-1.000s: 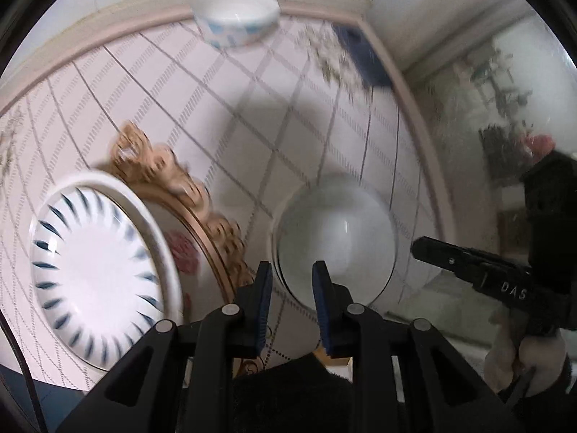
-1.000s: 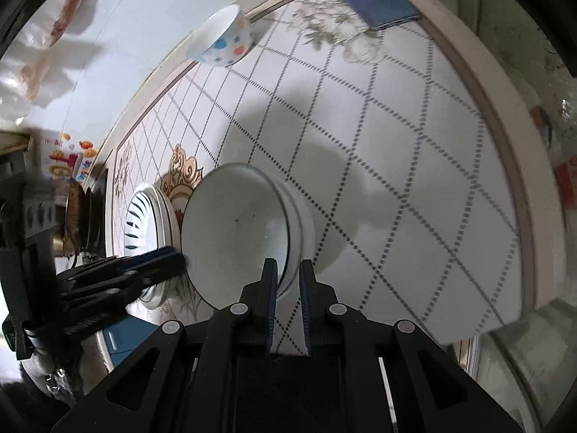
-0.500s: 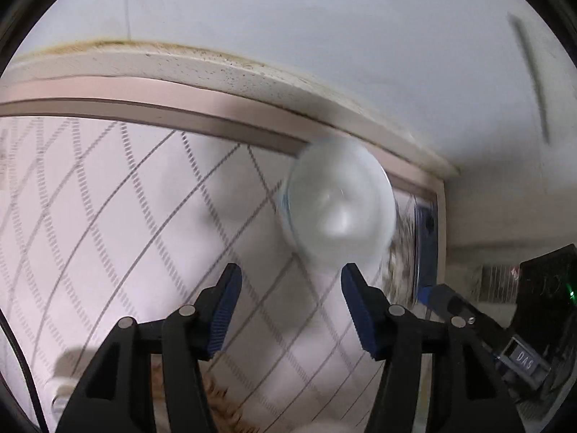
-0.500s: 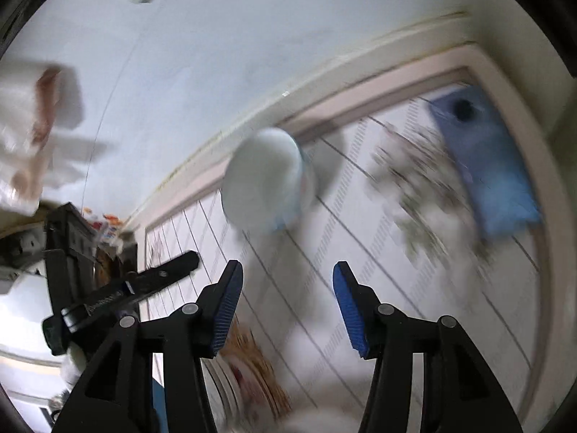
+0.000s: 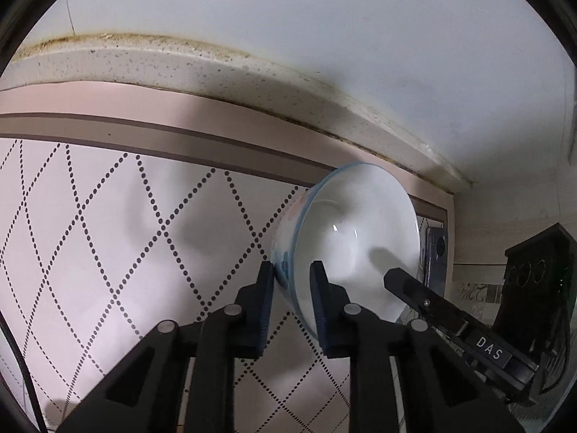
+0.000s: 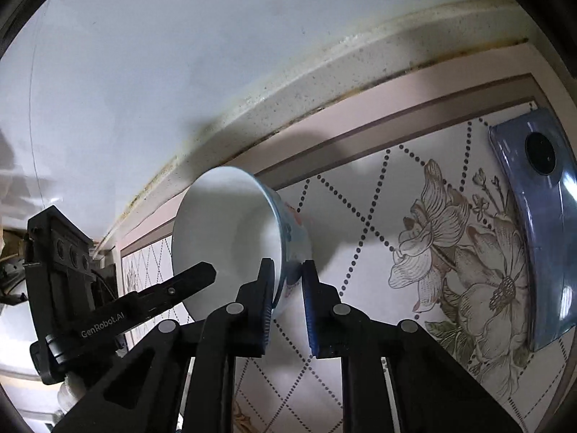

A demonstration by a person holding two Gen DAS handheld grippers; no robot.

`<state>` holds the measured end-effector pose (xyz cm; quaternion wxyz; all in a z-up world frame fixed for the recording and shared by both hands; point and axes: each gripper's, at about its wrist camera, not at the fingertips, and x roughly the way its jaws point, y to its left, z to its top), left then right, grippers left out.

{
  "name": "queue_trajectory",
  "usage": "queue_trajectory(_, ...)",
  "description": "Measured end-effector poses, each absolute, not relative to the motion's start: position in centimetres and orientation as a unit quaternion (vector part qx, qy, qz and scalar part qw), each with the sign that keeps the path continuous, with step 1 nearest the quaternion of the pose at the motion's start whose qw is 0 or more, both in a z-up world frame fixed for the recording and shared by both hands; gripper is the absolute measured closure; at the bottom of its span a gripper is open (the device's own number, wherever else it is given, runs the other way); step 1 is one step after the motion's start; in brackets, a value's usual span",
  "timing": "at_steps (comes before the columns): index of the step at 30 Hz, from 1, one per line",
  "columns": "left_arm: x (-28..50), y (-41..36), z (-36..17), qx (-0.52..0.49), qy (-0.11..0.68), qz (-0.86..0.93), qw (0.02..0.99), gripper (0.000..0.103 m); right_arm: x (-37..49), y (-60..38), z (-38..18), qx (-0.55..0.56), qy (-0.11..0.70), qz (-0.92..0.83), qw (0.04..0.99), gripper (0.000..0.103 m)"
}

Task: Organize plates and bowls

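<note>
Pinching the near wall of the bowl (image 5: 355, 238), the left gripper (image 5: 290, 306) had just closed its jaws, one pad outside and one inside the rim, as seen from the left wrist. The bowl stood tilted near the back edge of the patterned table (image 5: 108, 234), close to the wall (image 5: 324, 36). The right gripper (image 5: 393, 281) reached into the bowl's far side.

From the right wrist, the right gripper (image 6: 286, 303) had likewise just closed, clamping the bowl (image 6: 230, 231) across its rim. The left gripper (image 6: 202, 276) gripped the opposite side. A blue phone (image 6: 541, 223) lay well apart on the table (image 6: 360, 223).
</note>
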<state>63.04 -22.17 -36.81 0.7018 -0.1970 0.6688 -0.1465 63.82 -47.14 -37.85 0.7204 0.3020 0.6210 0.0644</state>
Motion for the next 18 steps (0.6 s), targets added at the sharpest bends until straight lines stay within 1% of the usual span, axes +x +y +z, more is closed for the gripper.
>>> queue_trajectory(6, 62.0, -22.8, -35.0, -0.168, 0.659, -0.15, 0.717, 0.085, 62.6, -46.9, -37.2, 0.273, 0.62, 0.065, 0.732, 0.087)
queue_trajectory(10, 59.6, -23.5, -32.6, -0.156, 0.65, -0.163, 0.726, 0.085, 60.9, -46.8, -36.2, 0.273, 0.618, 0.067, 0.735, 0.087)
queue_trajectory(18, 54.4, -24.1, -27.0, -0.125, 0.626, -0.193, 0.745, 0.085, 55.5, -46.1, -31.1, 0.26, 0.601, 0.066, 0.753, 0.087)
